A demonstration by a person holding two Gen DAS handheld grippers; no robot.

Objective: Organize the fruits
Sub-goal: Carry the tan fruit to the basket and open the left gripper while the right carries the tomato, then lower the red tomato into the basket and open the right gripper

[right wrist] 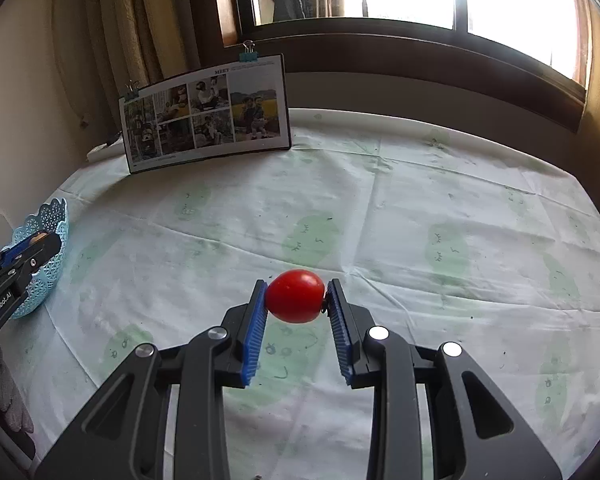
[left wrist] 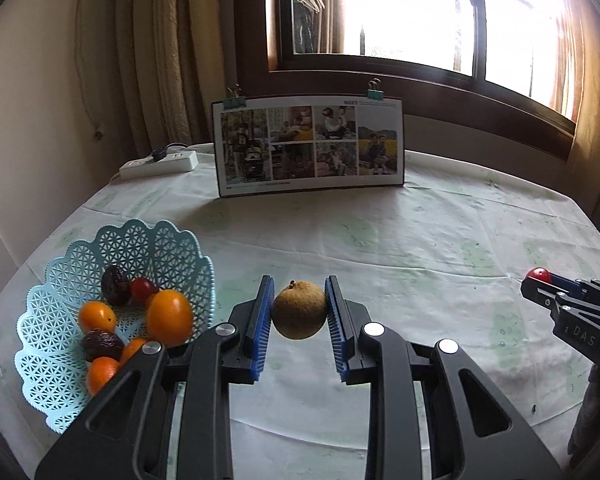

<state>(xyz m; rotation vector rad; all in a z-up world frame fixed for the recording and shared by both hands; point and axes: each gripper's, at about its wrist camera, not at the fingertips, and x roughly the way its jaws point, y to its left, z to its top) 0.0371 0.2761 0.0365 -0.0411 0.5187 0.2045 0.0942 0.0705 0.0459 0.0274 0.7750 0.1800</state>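
Note:
My left gripper (left wrist: pixel 299 300) is shut on a round brown longan (left wrist: pixel 299 309), held above the tablecloth just right of the light blue lattice basket (left wrist: pixel 60 380). The basket holds several orange kumquats (left wrist: pixel 169 317), dark dried dates (left wrist: pixel 115 285) and a red cherry tomato (left wrist: pixel 143 289). My right gripper (right wrist: pixel 296 292) is shut on a red cherry tomato (right wrist: pixel 295 295) above the middle of the table. In the left wrist view the right gripper (left wrist: pixel 540 280) shows at the far right with the tomato (left wrist: pixel 539 275) at its tip. The left gripper (right wrist: pixel 32 246) appears at the left edge, in front of the basket (right wrist: pixel 54 216).
A photo board (left wrist: pixel 310 144) with binder clips stands upright at the back of the table. A white power strip (left wrist: pixel 160 164) lies at the back left. The pale green patterned tablecloth (right wrist: pixel 380 208) covers the table. A window and curtains lie behind. A gloved hand (right wrist: pixel 4 396) shows at the lower left.

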